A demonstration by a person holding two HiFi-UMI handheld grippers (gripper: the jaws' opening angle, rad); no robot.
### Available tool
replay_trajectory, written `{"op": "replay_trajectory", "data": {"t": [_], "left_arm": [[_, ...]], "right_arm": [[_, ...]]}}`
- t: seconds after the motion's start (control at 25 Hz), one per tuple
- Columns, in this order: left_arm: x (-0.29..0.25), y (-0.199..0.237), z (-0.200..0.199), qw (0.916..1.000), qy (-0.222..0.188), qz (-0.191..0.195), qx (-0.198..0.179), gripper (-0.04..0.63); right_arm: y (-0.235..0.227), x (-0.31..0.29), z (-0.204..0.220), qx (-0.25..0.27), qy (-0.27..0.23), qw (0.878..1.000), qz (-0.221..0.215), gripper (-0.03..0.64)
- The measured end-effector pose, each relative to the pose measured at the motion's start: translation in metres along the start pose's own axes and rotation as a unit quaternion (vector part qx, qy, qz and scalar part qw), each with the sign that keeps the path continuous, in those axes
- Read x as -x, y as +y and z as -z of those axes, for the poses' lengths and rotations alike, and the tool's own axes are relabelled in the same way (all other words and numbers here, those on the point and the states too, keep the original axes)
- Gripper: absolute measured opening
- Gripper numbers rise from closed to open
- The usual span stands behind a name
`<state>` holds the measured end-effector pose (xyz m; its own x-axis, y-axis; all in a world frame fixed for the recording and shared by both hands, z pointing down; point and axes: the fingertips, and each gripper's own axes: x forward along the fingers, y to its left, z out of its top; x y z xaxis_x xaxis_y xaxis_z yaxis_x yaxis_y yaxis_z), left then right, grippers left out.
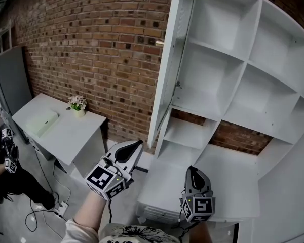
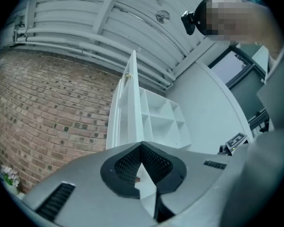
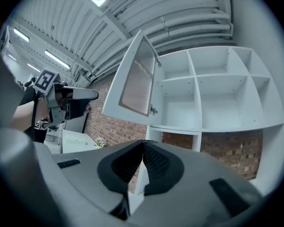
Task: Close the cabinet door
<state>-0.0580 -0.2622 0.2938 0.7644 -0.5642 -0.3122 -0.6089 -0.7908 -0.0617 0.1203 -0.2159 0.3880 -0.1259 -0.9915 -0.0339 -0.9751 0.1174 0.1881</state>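
The white cabinet door (image 1: 168, 59) stands wide open, edge-on to me in the head view, with a small knob (image 1: 159, 43) on its left face. To its right are the cabinet's empty white shelves (image 1: 228, 80). The right gripper view shows the door (image 3: 135, 82) with a ribbed glass panel, swung out left of the shelves (image 3: 217, 93). My left gripper (image 1: 137, 145) is below the door, jaws shut on nothing, pointing at the door's edge (image 2: 130, 108). My right gripper (image 1: 191, 170) sits lower and to the right, also shut and empty, apart from the door.
A brick wall (image 1: 91, 44) runs behind. A white desk (image 1: 61, 130) with a small flower pot (image 1: 78, 104) stands at the left. Another person (image 1: 0, 161) is at the far left edge. A low white unit (image 1: 164, 191) sits under the shelves, and cables (image 1: 45, 211) lie on the floor.
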Motion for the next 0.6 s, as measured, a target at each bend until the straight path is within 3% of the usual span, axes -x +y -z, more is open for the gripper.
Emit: {"op": "replay_trajectory", "data": {"t": [0.12,0.32,0.4,0.6], "left_arm": [[-0.026,0.014,-0.034,0.9985,-0.04,0.036,-0.005,0.011],[-0.056,0.043,-0.104,0.9899,-0.114,0.083,0.018,0.011],[-0.064,0.045,-0.128,0.9859,-0.129,0.106,0.013,0.077],[-0.09,0.055,-0.17,0.9803,-0.143,0.136,0.002,0.114]], "right_arm": [[-0.001,-0.014,-0.01,0.008,-0.008,1.0,0.005,0.005],[-0.007,-0.024,-0.02,0.025,-0.017,0.999,0.03,0.005],[-0.007,-0.027,-0.018,0.028,-0.013,0.999,0.034,0.005],[-0.004,-0.036,-0.01,0.029,-0.001,0.999,0.035,0.005]]}}
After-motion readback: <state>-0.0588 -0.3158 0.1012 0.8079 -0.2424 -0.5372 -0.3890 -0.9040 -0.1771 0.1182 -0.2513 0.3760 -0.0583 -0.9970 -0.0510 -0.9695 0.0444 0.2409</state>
